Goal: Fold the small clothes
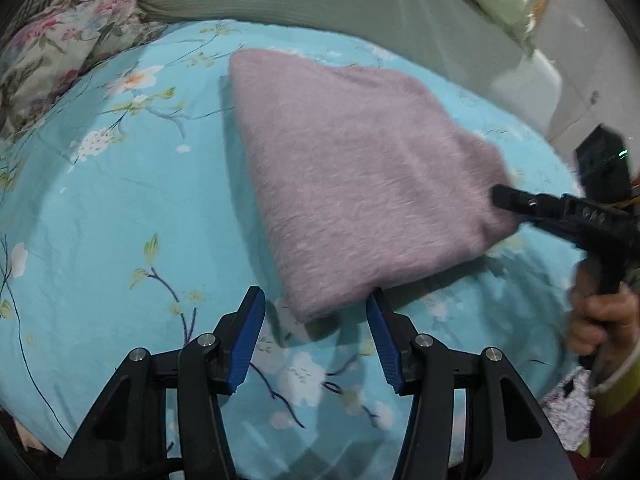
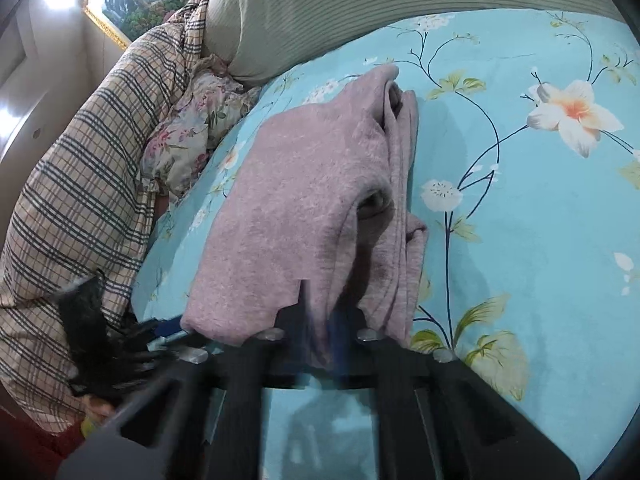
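Big blue floral bedsheet [image 1: 120, 220] fills the bed, flowers and thin branches printed all over it. Up at the head lies a grey-green ribbed pillow [image 2: 360, 4], with a plaid blanket [image 2: 80, 184] bunched along one side and a flowered pillow [image 2: 192, 132] tucked between the two. In the middle of the sheet sits the task's item, a fuzzy lilac sweater [image 1: 352, 176], folded into a thick pad with several layered edges showing in the right wrist view. The right tongs [image 1: 500, 198] come in from the side and are pinching the sweater's corner, fabric caught between the fingers and lifted a little; motion blur there. The person's hand [image 1: 604, 320] grips that handle. The left tongs [image 1: 316, 320] hover just at the sweater's near edge, blue pads [image 1: 250, 344] spread wide, holding nothing.
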Demonstrator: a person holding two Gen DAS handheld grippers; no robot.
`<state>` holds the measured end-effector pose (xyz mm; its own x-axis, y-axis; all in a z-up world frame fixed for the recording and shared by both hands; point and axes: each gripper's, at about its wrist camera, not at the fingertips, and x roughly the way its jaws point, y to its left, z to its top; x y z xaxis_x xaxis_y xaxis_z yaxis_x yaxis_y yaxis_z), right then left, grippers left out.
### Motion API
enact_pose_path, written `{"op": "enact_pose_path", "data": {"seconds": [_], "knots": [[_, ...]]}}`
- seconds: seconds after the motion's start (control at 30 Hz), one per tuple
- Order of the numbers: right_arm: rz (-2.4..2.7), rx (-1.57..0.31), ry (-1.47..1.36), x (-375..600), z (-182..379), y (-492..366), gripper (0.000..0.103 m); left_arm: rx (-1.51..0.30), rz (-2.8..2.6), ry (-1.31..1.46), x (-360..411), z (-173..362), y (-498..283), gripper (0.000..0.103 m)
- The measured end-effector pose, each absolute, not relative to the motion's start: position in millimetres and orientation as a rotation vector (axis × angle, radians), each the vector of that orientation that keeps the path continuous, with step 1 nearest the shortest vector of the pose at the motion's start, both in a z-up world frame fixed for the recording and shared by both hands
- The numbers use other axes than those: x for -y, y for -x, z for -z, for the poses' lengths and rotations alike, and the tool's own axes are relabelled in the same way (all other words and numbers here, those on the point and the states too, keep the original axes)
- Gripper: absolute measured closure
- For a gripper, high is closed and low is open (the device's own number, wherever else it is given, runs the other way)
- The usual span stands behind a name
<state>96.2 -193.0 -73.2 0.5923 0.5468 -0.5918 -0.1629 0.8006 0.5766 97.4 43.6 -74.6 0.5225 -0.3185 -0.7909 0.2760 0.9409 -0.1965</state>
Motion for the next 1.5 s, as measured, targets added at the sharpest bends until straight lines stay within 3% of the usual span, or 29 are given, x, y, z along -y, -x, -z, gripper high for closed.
{"op": "enact_pose_path", "data": {"seconds": [0.03, 0.1, 0.2, 0.37, 0.6, 0.73, 1.03, 1.1, 1.17, 1.5], "knots": [[-0.436, -0.819, -0.509, 195.1, 68.0, -93.9, 0.096, -0.968, 0.315, 0.046, -44.7, 77.5, -101.0, 0.062], [-0.436, -0.777, -0.513, 200.1, 59.2, -88.7, 0.096, -0.97, 0.303, 0.068, -47.9, 77.0, -102.2, 0.072], [-0.362, -0.832, -0.425, 201.0, 67.9, -88.1, 0.096, -0.971, 0.301, 0.089, -50.3, 76.5, -99.8, 0.078], [-0.316, -0.914, -0.415, 198.3, 95.9, -88.1, 0.092, -0.998, 0.307, 0.069, -48.5, 79.2, -95.2, 0.078], [-0.256, -0.773, -0.491, 225.4, 39.0, -80.2, 0.088, -0.94, 0.366, 0.051, -73.7, 44.4, -71.3, 0.076], [-0.303, -0.743, -0.472, 199.4, 15.0, -130.0, 0.088, -0.902, 0.408, 0.115, -73.8, 30.3, -90.9, 0.076], [-0.258, -0.844, -0.491, 175.3, 44.4, -257.6, 0.088, -0.932, 0.473, 0.135, -39.4, 43.7, -139.2, 0.076], [-0.18, -0.883, -0.488, 184.3, 62.1, -265.8, 0.091, -0.956, 0.456, 0.136, -39.3, 52.0, -145.0, 0.076], [-0.133, -0.911, -0.502, 195.2, 83.1, -265.7, 0.103, -0.978, 0.463, 0.159, -41.1, 60.6, -145.3, 0.076], [-0.114, -0.848, -0.54, 203.2, 82.0, -238.0, 0.103, -0.971, 0.443, 0.097, -30.7, 68.7, -133.8, 0.075]]}}
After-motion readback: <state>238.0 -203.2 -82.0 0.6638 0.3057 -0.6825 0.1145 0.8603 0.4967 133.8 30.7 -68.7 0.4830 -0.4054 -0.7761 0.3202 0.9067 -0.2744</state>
